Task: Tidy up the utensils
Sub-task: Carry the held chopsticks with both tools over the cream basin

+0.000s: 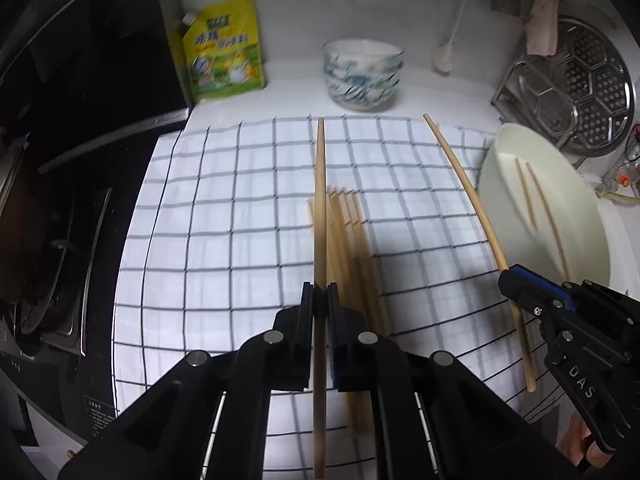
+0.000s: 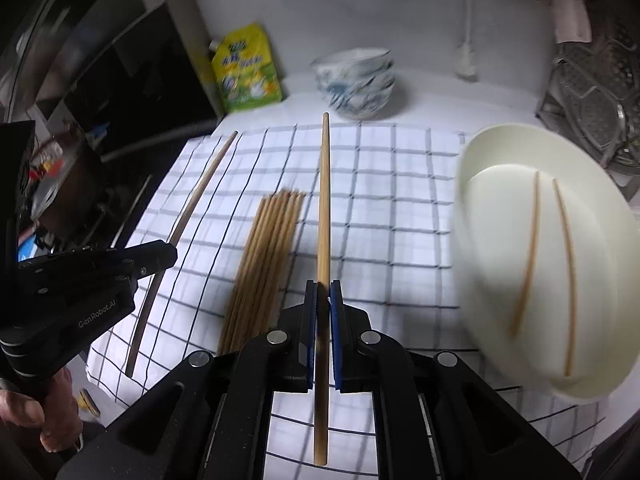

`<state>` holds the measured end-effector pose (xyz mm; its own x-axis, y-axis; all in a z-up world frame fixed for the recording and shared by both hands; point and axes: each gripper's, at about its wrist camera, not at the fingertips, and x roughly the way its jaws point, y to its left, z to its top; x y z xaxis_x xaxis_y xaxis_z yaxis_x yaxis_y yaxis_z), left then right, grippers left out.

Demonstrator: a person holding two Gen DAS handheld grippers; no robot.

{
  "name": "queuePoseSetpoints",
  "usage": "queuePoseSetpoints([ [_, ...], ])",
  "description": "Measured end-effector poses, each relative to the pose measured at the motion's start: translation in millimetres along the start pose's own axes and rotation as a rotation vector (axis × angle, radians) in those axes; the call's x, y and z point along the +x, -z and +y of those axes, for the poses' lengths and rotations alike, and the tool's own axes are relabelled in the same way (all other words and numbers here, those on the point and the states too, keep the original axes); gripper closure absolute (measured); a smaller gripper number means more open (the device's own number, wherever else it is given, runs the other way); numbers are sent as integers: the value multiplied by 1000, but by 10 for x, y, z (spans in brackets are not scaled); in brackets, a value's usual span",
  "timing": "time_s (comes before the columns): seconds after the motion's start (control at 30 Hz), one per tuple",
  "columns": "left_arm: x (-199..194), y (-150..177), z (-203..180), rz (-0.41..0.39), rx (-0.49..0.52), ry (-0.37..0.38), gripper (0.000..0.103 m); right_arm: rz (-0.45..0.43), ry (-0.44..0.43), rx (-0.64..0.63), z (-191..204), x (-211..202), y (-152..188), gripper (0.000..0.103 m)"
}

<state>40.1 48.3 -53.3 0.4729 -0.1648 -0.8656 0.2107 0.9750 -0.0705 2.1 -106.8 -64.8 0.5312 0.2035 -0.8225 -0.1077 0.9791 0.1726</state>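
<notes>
My left gripper (image 1: 320, 296) is shut on one wooden chopstick (image 1: 320, 200) that points forward above the checked cloth (image 1: 224, 216). My right gripper (image 2: 323, 294) is shut on another chopstick (image 2: 325, 200); it shows at the right in the left wrist view (image 1: 505, 276) with its chopstick (image 1: 460, 176). A bundle of several chopsticks (image 2: 264, 256) lies on the cloth between the grippers, blurred in the left wrist view (image 1: 352, 248). A cream oval tray (image 2: 500, 280) at the right holds two chopsticks (image 2: 528, 256). The left gripper (image 2: 160, 256) shows at the left in the right wrist view.
A stack of patterned bowls (image 1: 362, 74) and a yellow refill pouch (image 1: 224, 52) stand behind the cloth. A metal steamer rack (image 1: 592, 84) and a wire rack are at the back right. A black stove (image 1: 60, 200) borders the cloth's left side.
</notes>
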Motion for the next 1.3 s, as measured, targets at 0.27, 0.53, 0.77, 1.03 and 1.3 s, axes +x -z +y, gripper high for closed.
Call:
queuePoseSetpoints([
  [0.27, -134, -368, -849, -69, 86, 106, 96, -85, 81, 93, -743, -475, -99, 97],
  [0.53, 55, -657, -1950, -81, 197, 210, 96, -105, 179, 225, -1763, -697, -5, 97],
  [0.77, 456, -758, -2507, -41, 225, 218, 96, -48, 195, 260, -2231, -504, 10, 97],
  [1.03, 828, -737, -2688, 23, 235, 172, 96, 15, 156, 258, -2433, -167, 53, 97],
  [1.3, 1015, -685, -2735, 64, 243, 129, 87, 39, 137, 264, -2525, -48, 90, 96],
])
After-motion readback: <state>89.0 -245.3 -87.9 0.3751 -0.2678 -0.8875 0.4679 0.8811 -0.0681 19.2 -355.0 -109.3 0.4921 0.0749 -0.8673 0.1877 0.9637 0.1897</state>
